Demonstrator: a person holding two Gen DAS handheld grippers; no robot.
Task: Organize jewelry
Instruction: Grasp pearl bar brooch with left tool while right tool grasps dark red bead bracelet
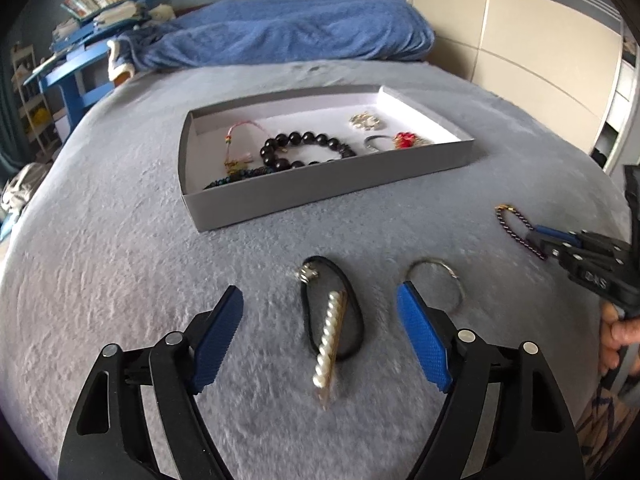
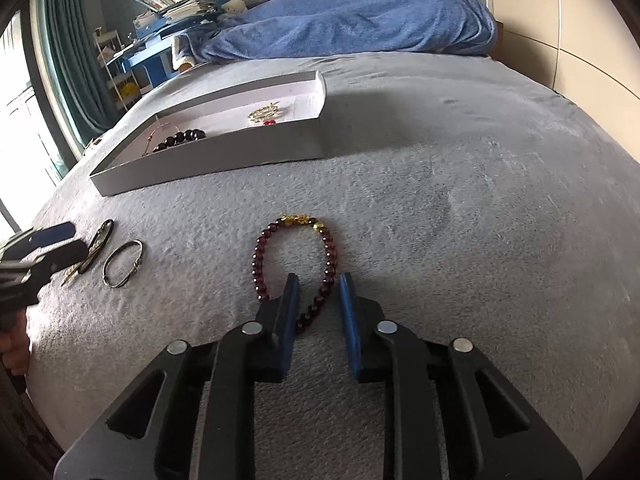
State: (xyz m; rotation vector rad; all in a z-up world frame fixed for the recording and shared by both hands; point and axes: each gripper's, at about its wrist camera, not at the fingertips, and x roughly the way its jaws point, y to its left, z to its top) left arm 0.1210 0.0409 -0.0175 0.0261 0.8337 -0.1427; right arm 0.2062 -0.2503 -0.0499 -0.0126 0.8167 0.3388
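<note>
In the right wrist view, low and centre, the right gripper (image 2: pixel 318 300) has its fingers narrowed around the near strand of the garnet bracelet (image 2: pixel 294 258), not yet pinching; the bracelet's loop runs up-frame from the fingertips. The left gripper (image 1: pixel 320 336) is spread wide either side of the pearl hair clip (image 1: pixel 329 344), whose long axis runs along the fingers.

Left gripper (image 1: pixel 320 328): jaws wide apart, angled downward. Right gripper (image 2: pixel 319 294): jaws narrowly parted, angled downward.
</note>
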